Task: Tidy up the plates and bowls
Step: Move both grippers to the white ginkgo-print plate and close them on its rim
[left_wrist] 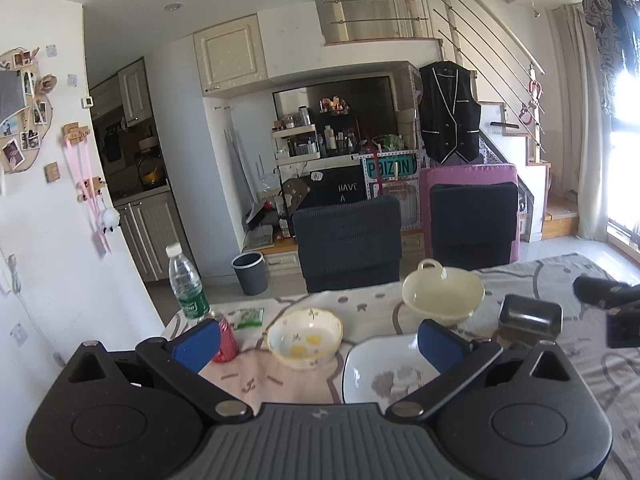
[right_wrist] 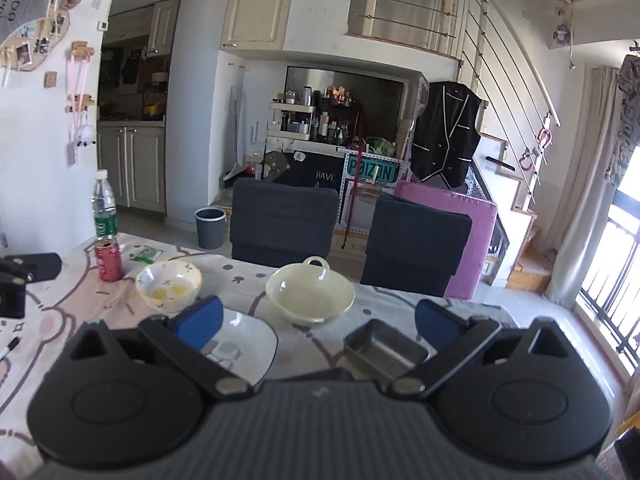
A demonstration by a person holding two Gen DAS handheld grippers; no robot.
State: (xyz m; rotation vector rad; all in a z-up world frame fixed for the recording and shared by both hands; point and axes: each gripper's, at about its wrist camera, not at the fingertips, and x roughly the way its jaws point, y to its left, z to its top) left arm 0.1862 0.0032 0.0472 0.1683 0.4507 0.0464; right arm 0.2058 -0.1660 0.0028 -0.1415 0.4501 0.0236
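Both grippers hang released above the table, jaws spread wide and gripping nothing. From the left wrist view, the left gripper (left_wrist: 320, 340) frames the small bowl with yellow spots (left_wrist: 305, 338) at twelve o'clock and the white plate (left_wrist: 380, 372) at about two o'clock, its right blue pad lying over the plate's far rim. The cream bowl with a loop handle (left_wrist: 442, 294) sits farther out at one o'clock, and the metal tray (left_wrist: 530, 316) at two to three o'clock. A red can (left_wrist: 226, 340) and a water bottle (left_wrist: 186, 284) stand at ten to eleven o'clock, near the left finger.

From the right wrist view, the right gripper (right_wrist: 320, 324) has the metal tray (right_wrist: 384, 346) close at one o'clock, the cream bowl (right_wrist: 310, 296) at twelve, the white plate (right_wrist: 244, 344) at ten to eleven and the spotted bowl (right_wrist: 169, 285) farther at ten o'clock.

No piece is lifted yet, so the stacking looks barely started. A sound first move, I judge, is to take a bowl by its rim, one finger inside and one outside, and close gently, since glazed ware may slip. The left hand should steer clear of the can, which would tip easily. Setting the smaller bowl squarely into the larger keeps the stack from rocking on the patterned tablecloth (right_wrist: 60, 300).
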